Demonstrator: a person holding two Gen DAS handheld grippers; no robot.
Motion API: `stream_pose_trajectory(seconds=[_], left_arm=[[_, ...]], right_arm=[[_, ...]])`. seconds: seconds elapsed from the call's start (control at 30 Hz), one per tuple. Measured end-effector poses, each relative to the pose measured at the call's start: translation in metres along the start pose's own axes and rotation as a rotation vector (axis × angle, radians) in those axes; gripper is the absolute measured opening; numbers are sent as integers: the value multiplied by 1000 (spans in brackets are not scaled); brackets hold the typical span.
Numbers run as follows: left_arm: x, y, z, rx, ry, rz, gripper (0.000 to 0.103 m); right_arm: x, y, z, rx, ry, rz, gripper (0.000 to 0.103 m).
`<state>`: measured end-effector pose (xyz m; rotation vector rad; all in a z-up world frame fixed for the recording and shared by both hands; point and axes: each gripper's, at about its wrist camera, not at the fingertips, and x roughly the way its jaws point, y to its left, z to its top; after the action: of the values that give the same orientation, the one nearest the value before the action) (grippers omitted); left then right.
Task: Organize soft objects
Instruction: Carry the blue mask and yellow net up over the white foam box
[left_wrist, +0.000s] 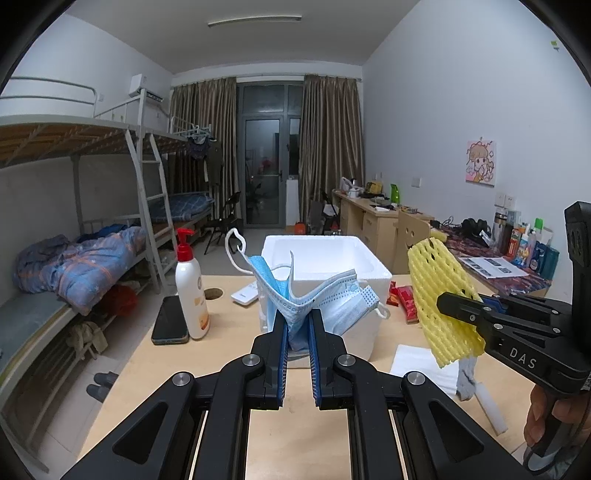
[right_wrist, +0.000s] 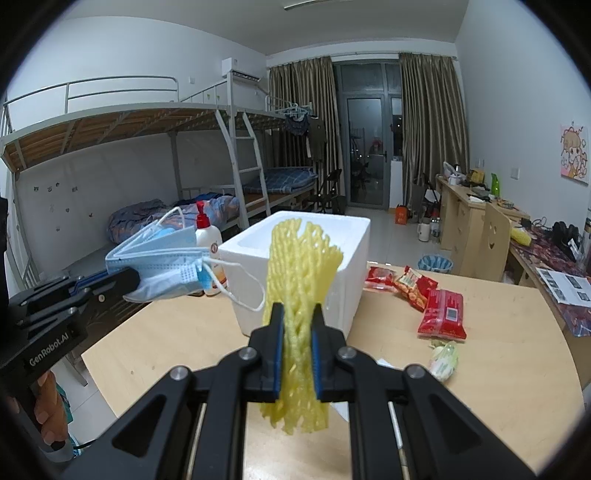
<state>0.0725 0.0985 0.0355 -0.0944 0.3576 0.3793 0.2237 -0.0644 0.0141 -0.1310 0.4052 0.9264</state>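
Note:
My left gripper (left_wrist: 298, 317) is shut on a bunch of blue face masks (left_wrist: 325, 295), held above the table in front of the white foam box (left_wrist: 332, 254). The same masks (right_wrist: 162, 266) and left gripper (right_wrist: 131, 282) show at the left of the right wrist view. My right gripper (right_wrist: 298, 314) is shut on a yellow foam fruit net (right_wrist: 301, 258), held upright before the foam box (right_wrist: 351, 258). In the left wrist view the net (left_wrist: 439, 295) hangs from the right gripper (left_wrist: 448, 301) at the right.
On the wooden table (left_wrist: 221, 354) stand a lotion pump bottle (left_wrist: 190, 291) and a black phone (left_wrist: 170, 321) at left. Red snack packets (right_wrist: 439, 310) and a small wrapped packet (right_wrist: 445, 360) lie right of the box. White foam sheets (left_wrist: 421, 365) and a grey sock (left_wrist: 465, 376) lie near the right edge.

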Motion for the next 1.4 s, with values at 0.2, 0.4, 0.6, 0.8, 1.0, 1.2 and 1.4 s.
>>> stream_pose_trajectory(seconds=[0.2, 0.4, 0.6, 0.8, 1.0, 1.2, 1.4], left_arm=[[0, 0, 10, 6, -20, -3, 11], [-2, 0, 22, 9, -45, 0, 11], [0, -2, 30, 23, -62, -5, 11], [12, -1, 35, 27, -44, -13, 11], [31, 0, 45, 31, -36, -16, 11], [56, 1, 60, 28, -21, -12, 11], [81, 1, 71, 30, -2, -24, 11]], right_arm=[[1, 2, 7, -14, -8, -4, 16], [-2, 5, 22, -35, -31, -14, 16], [0, 3, 31, -42, -44, -26, 16], [4, 3, 35, -41, -46, -23, 16], [15, -2, 46, -41, -50, -32, 16], [27, -12, 59, -32, -50, -51, 16], [44, -18, 68, -27, -49, -55, 16]])
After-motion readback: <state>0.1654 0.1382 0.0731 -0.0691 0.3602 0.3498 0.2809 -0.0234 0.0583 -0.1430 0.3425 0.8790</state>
